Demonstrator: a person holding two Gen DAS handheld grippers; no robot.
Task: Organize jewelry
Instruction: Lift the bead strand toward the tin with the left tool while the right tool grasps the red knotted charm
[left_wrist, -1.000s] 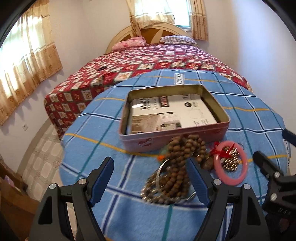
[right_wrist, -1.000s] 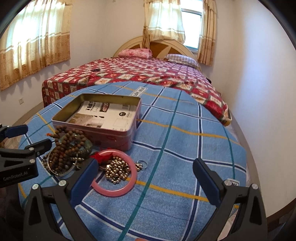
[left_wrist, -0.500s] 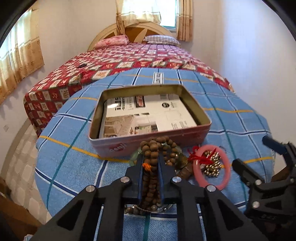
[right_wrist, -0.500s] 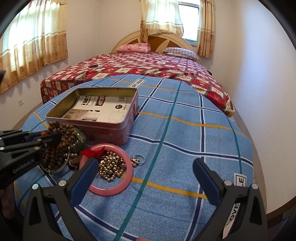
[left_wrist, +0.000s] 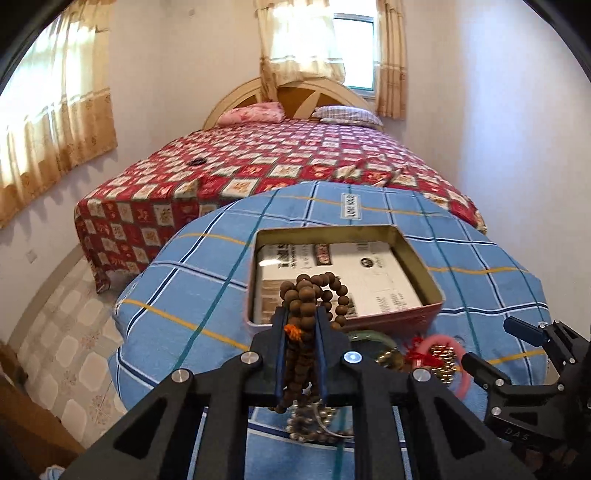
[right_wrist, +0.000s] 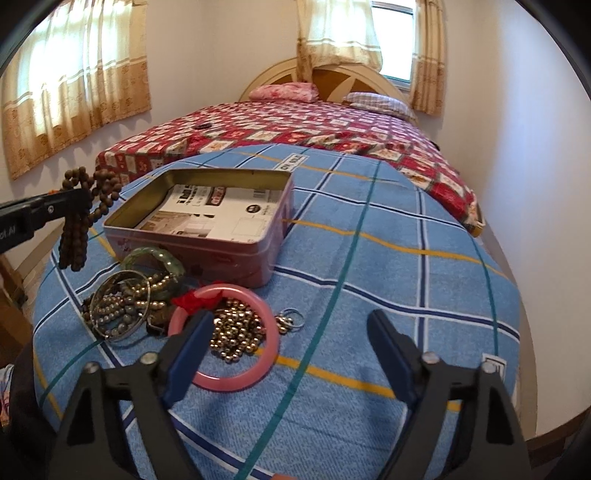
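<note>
Left wrist view: the left gripper (left_wrist: 300, 325) has its fingers (left_wrist: 279, 332) pinching a wooden bead strand (left_wrist: 303, 295), lifted off the surface (left_wrist: 192, 280) just before the near edge of the open pink tin (left_wrist: 424, 317).

Right wrist view: the right gripper (right_wrist: 286, 339) hovers with fingers (right_wrist: 186, 350) spread wide, its left finger over the pink bangle (right_wrist: 236, 380). Nearer than the tin (right_wrist: 207, 247) lie a green bangle (right_wrist: 173, 262), a metal bead heap (right_wrist: 236, 334) and pearl strands (right_wrist: 122, 306). The bead strand (right_wrist: 75, 236) hangs left of the tin.

Matt, seemingly wooden bead strand (left_wrist: 301, 306); glossy metal tin (right_wrist: 207, 229); smooth pink bangle (right_wrist: 229, 339); woven cloth (right_wrist: 388, 277).
</note>
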